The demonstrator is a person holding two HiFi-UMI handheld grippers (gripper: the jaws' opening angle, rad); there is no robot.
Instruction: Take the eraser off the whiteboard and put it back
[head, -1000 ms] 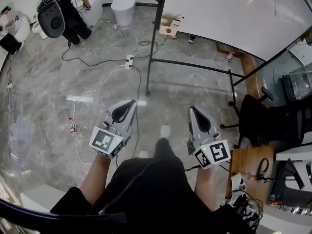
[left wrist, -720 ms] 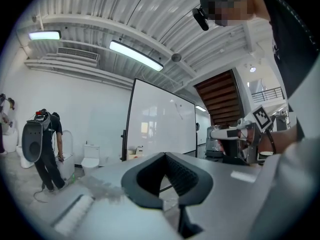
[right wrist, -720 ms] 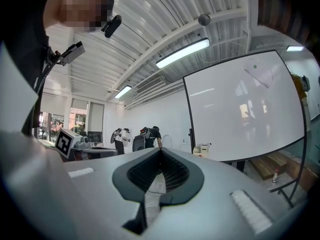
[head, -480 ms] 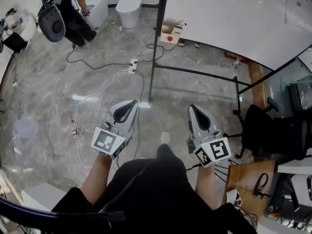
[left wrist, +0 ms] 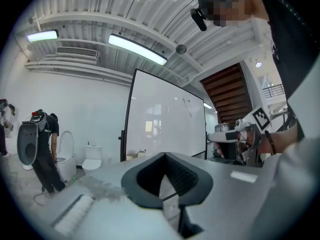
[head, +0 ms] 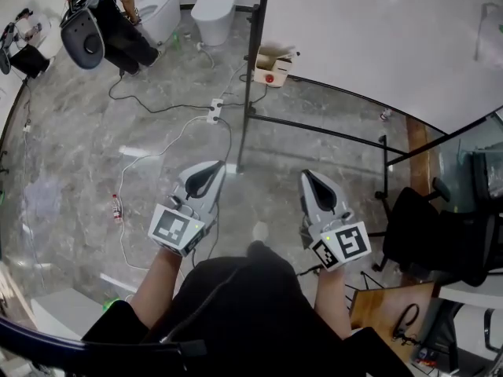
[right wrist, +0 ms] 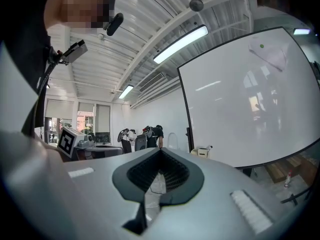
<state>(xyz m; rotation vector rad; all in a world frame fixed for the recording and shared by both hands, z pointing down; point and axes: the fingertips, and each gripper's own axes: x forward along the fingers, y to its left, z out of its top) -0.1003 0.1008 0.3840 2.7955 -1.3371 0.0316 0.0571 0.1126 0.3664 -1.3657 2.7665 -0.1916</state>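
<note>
The whiteboard (head: 377,30) stands ahead on a black frame, at the upper right in the head view; it also shows in the left gripper view (left wrist: 165,119) and the right gripper view (right wrist: 245,109). High on it sits a pale patch with a green dot (right wrist: 267,54); I cannot tell whether it is the eraser. My left gripper (head: 212,170) and right gripper (head: 307,176) are held level in front of me over the floor, short of the board. Both are shut and hold nothing.
A cardboard box with a red thing (head: 271,65) hangs at the board's left post. Cables and a power strip (head: 212,110) lie on the marble floor. A person in black (head: 118,14) stands far left by toilets (head: 214,10). A black chair (head: 424,226) and a wooden desk (head: 393,312) stand at the right.
I have walked toward the whiteboard: board, box and floor cables have slid nearer in the head view. Both grippers kept their pose and stayed shut.
</note>
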